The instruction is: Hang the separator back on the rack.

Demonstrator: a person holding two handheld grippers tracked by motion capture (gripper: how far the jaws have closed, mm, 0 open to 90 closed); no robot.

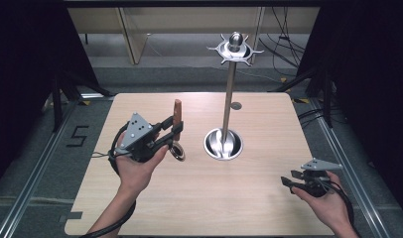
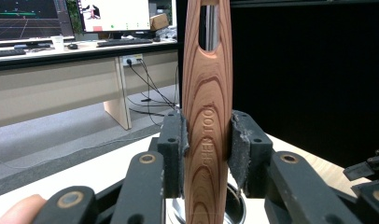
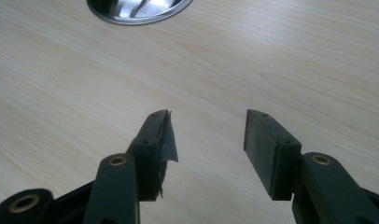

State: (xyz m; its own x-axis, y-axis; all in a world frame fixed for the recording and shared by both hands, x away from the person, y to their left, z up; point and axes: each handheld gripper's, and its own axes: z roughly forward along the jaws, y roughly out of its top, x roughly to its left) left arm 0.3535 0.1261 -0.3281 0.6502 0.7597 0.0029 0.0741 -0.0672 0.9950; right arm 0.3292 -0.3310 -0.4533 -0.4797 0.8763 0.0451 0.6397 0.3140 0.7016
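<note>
a steel stand (image 1: 228,94) with a round base (image 1: 223,144) and a hooked crown rises mid-table (image 1: 199,198), just right of the left gripper (image 1: 175,130), whose jaws are clamped on a wooden handle (image 1: 177,115) held upright, its metal end (image 1: 177,152) low by the tabletop. the left gripper view alone shows the handle's (image 2: 207,116) engraved lettering, its slot with the pole behind, and desks with monitors (image 2: 114,14) beyond. the right gripper (image 1: 289,181) sits low at the table's right edge in a palm-up hand (image 1: 326,203), jaws wide apart over bare wood, well clear of the base (image 3: 137,9).
</note>
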